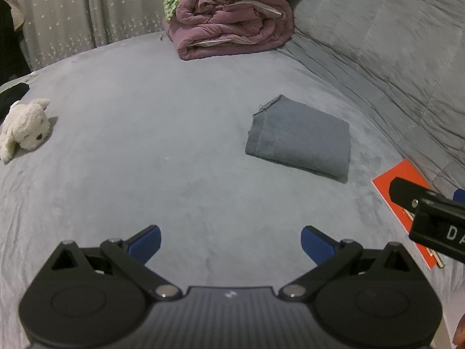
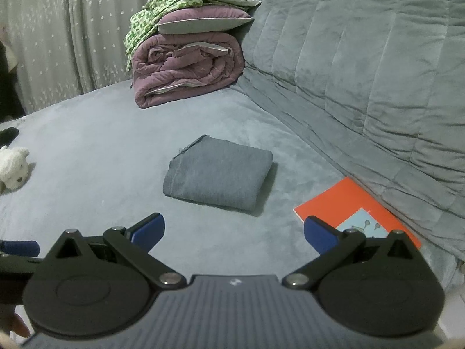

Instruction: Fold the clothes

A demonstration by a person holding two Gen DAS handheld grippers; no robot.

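Observation:
A grey-blue garment (image 1: 299, 138) lies folded into a neat rectangle on the grey bed cover (image 1: 145, 160). In the right wrist view the garment (image 2: 218, 174) lies ahead of the fingers. My left gripper (image 1: 231, 245) is open and empty, held above the bed, with the garment ahead to its right. My right gripper (image 2: 234, 234) is open and empty, a short way in front of the garment. Part of the right gripper shows at the right edge of the left wrist view (image 1: 430, 218).
A rolled purple quilt (image 1: 232, 26) with pillows and a green patterned cloth stands at the back. A white plush toy (image 1: 24, 129) lies at the left. An orange book (image 2: 357, 212) lies by the quilted grey backrest (image 2: 363, 72). A starred curtain (image 1: 72, 8) hangs behind.

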